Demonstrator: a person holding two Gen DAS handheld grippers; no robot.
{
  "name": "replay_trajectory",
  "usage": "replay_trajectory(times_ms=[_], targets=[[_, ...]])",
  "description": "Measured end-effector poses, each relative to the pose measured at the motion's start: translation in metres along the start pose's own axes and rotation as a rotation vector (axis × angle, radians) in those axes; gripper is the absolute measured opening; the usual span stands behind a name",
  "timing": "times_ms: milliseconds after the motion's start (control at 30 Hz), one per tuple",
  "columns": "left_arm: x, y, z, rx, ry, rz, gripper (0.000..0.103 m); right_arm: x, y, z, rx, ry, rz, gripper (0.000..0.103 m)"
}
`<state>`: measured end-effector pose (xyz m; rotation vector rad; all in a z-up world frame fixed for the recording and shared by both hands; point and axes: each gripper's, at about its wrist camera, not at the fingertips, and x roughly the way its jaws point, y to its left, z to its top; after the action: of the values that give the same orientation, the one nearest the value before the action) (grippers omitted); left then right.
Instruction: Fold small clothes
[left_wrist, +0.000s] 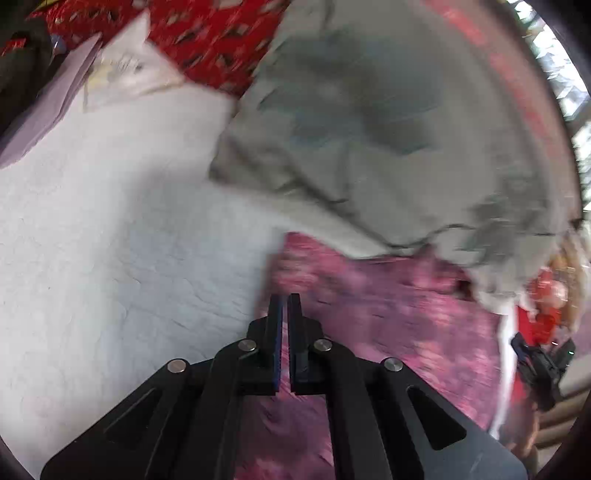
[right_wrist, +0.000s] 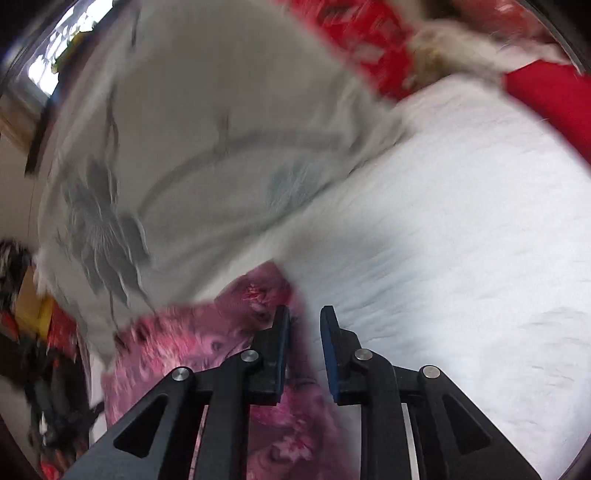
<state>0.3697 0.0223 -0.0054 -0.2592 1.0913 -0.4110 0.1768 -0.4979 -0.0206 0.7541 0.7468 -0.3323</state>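
Left wrist view: the left tongs (left_wrist: 284, 306) are clenched almost fully, a thin slit between the jaws, nothing visibly between them. They hang over a blurred pink patterned cloth (left_wrist: 388, 317) lying on a white textured bedsheet (left_wrist: 110, 240). A crumpled grey-white printed garment (left_wrist: 369, 129) overlaps the cloth's far edge.

Right wrist view: the right tongs (right_wrist: 304, 317) stand released, moderately apart, holding nothing, over the pink cloth's edge (right_wrist: 207, 339). A red patterned fabric (right_wrist: 362, 40) lies beyond.
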Motion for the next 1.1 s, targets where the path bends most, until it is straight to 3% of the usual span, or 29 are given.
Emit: replay_trajectory(times_ms=[33, 100, 133, 167, 267, 400, 433, 467, 500, 533, 600, 633, 667, 700, 733, 800, 867, 900, 967, 1033, 1067, 1100], targets=[[-0.008, -0.005, -0.005, 0.014, -0.013, -0.03, 0.004, -0.012, 0.006, -0.002, -0.037, -0.03, 0.049, 0.02], [-0.016, -0.02, -0.024, 0.061, -0.016, -0.064, 0.021, -0.021, 0.017, -0.008, -0.099, -0.043, 0.091, 0.02], [-0.014, -0.026, -0.032, 0.078, -0.002, -0.055, 0.038, -0.019, 0.023, -0.016, -0.145, -0.021, 0.098, 0.02], [-0.004, -0.034, -0.046, 0.108, 0.029, -0.021, 0.041, -0.013, 0.026, -0.022, -0.169, 0.007, 0.078, 0.02], [0.015, -0.04, -0.07, 0.166, 0.138, 0.073, 0.041, 0.031, 0.026, -0.045, -0.212, 0.21, -0.076, 0.014], [-0.023, -0.038, -0.084, 0.152, 0.09, 0.043, 0.041, -0.02, 0.029, -0.042, -0.142, 0.094, -0.021, 0.024], [-0.029, -0.035, -0.087, 0.135, 0.09, 0.03, 0.041, -0.034, 0.027, -0.044, -0.141, 0.076, -0.015, 0.031], [-0.033, -0.03, -0.091, 0.113, 0.099, 0.023, 0.041, -0.044, 0.023, -0.048, -0.139, 0.066, -0.04, 0.051], [-0.033, -0.027, -0.096, 0.1, 0.111, 0.025, 0.041, -0.051, 0.018, -0.053, -0.13, 0.057, -0.07, 0.064], [-0.031, -0.023, -0.101, 0.089, 0.126, 0.032, 0.041, -0.056, 0.008, -0.063, -0.104, 0.061, -0.091, 0.066], [-0.022, -0.017, -0.113, 0.062, 0.156, 0.045, 0.041, -0.052, -0.013, -0.074, -0.036, 0.119, -0.068, 0.06], [-0.023, -0.015, -0.118, 0.06, 0.156, 0.042, 0.041, -0.049, -0.023, -0.087, 0.007, 0.176, -0.021, 0.049], [-0.026, -0.012, -0.122, 0.063, 0.145, 0.043, 0.041, -0.049, -0.023, -0.096, 0.002, 0.203, 0.008, 0.008], [-0.028, -0.011, -0.126, 0.064, 0.142, 0.059, 0.041, -0.053, -0.019, -0.099, -0.023, 0.187, -0.005, 0.011], [-0.029, -0.01, -0.129, 0.065, 0.147, 0.07, 0.041, -0.066, -0.013, -0.101, -0.054, 0.095, -0.022, 0.01], [-0.028, -0.009, -0.131, 0.068, 0.16, 0.073, 0.041, -0.076, -0.015, -0.103, -0.045, 0.033, -0.088, 0.003], [-0.03, -0.009, -0.133, 0.087, 0.174, 0.079, 0.041, -0.055, -0.028, -0.107, -0.017, 0.148, -0.196, 0.005], [-0.033, -0.008, -0.134, 0.089, 0.178, 0.077, 0.041, -0.052, -0.029, -0.108, -0.002, 0.169, -0.202, 0.004], [-0.037, -0.009, -0.137, 0.088, 0.178, 0.07, 0.045, -0.071, -0.01, -0.106, -0.004, 0.095, -0.212, 0.013], [-0.035, -0.01, -0.142, 0.088, 0.194, 0.071, 0.05, -0.086, 0.008, -0.11, -0.029, 0.049, -0.159, 0.014], [-0.032, -0.011, -0.145, 0.089, 0.204, 0.076, 0.051, -0.091, 0.02, -0.115, -0.055, 0.041, -0.14, 0.022], [-0.031, -0.013, -0.149, 0.099, 0.201, 0.086, 0.052, -0.091, 0.029, -0.12, -0.076, 0.048, -0.138, 0.038]])
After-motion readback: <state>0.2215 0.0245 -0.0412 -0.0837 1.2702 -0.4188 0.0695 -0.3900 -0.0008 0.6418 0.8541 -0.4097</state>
